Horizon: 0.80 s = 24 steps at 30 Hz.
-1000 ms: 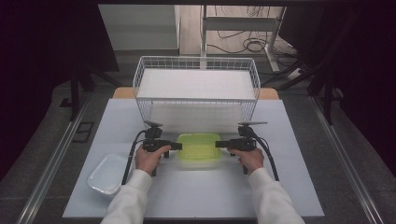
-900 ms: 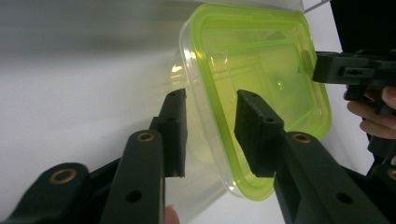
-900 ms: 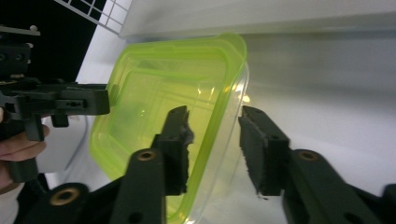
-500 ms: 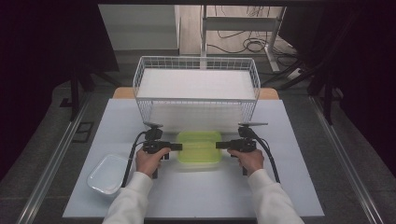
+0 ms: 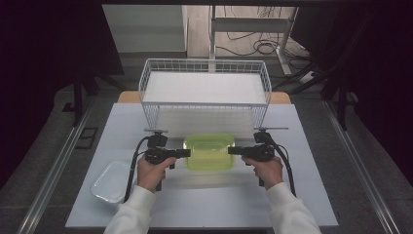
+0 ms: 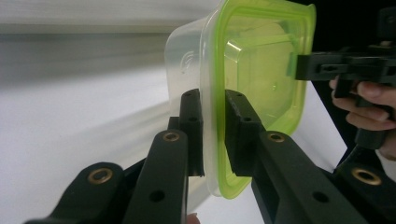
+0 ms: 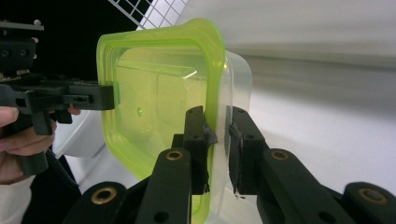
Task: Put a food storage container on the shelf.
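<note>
A clear plastic tub with a translucent green lid hangs just above the white table, casting a shadow under it. My left gripper is shut on its left rim, and my right gripper is shut on its right rim. In the left gripper view the lid's edge is pinched between the two black jaws of the left gripper, with the right gripper across the lid. In the right gripper view the right gripper clamps the rim of tub and lid in the same way.
A white wire basket with a pale floor stands right behind the tub at the table's far side. A second clear container lies at the front left, beside my left forearm. Dark floor and cables surround the table.
</note>
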{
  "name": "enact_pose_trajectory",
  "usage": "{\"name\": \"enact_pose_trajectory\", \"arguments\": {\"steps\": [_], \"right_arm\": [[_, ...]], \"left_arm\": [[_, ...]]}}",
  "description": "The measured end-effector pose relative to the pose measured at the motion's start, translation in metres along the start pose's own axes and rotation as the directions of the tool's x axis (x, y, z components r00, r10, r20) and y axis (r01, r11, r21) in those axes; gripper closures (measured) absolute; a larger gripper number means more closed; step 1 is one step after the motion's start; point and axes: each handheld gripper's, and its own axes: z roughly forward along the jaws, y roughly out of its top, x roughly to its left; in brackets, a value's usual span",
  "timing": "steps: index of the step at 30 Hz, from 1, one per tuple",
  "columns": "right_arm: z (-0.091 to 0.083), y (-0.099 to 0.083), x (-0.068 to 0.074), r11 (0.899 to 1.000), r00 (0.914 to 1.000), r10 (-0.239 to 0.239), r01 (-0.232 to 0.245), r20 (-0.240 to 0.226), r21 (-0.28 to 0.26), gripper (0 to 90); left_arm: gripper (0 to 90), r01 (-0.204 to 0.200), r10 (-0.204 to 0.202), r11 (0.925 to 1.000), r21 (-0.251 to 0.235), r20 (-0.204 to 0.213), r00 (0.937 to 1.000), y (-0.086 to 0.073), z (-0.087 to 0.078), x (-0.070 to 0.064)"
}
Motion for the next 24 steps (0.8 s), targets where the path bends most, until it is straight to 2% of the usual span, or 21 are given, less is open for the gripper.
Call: {"name": "enact_pose_trajectory", "arguments": {"steps": [8, 18, 24], "right_arm": [[-0.008, 0.003, 0.009, 0.999, 0.9988, -0.05, 0.05, 0.0, -0.02, 77.8], [-0.017, 0.006, 0.021, 0.995, 0.9965, -0.083, 0.083, -0.006, -0.058, 78.0], [-0.028, 0.012, 0.032, 0.988, 0.9921, -0.125, 0.124, -0.003, -0.094, 77.9]], "left_arm": [[79.8, -0.003, 0.003, 0.9997, -0.026, 0.031, 0.9995, 0.0, -0.007, -0.002], [79.5, -0.037, 0.039, 0.9974, -0.061, 0.025, 0.9989, 0.004, -0.022, -0.017], [79.5, -0.06, 0.063, 0.9949, -0.081, 0.028, 0.9976, 0.012, -0.033, -0.028]]}}
